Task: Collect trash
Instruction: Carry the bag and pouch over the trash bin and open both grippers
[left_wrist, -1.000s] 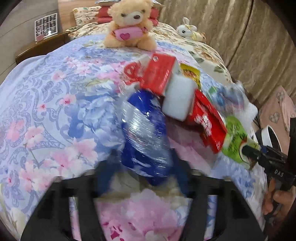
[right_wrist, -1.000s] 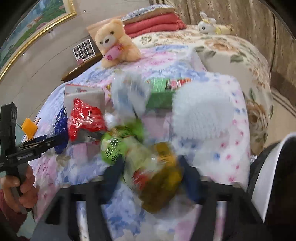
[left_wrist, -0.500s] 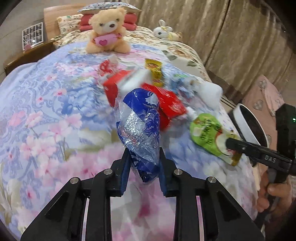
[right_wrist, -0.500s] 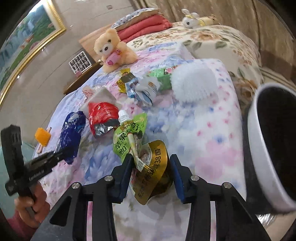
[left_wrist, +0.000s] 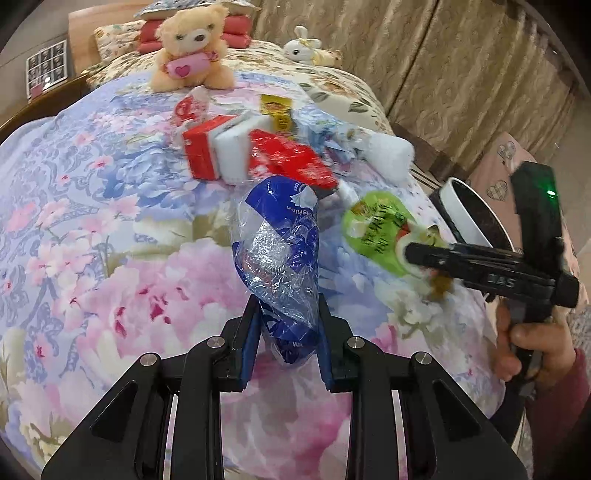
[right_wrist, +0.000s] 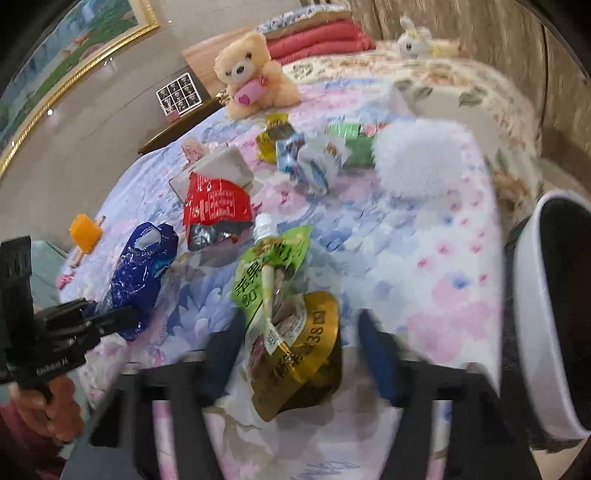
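**Two wrappers up, one grip loosening**

Left gripper (left_wrist: 286, 343) pinches the blue wrapper (left_wrist: 280, 258) above the bedspread (left_wrist: 92, 229), long axis pointing away toward the teddy bear (left_wrist: 190, 46). Right gripper (right_wrist: 299, 354): jaws now spread wider than half a second ago, green-gold pouch (right_wrist: 291, 325) between them, spout pointing away, bin (right_wrist: 535, 314) alongside.

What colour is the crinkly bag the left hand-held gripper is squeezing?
The crinkly bag is dark blue with clear, shiny plastic and white lettering; it shows best in the left wrist view.
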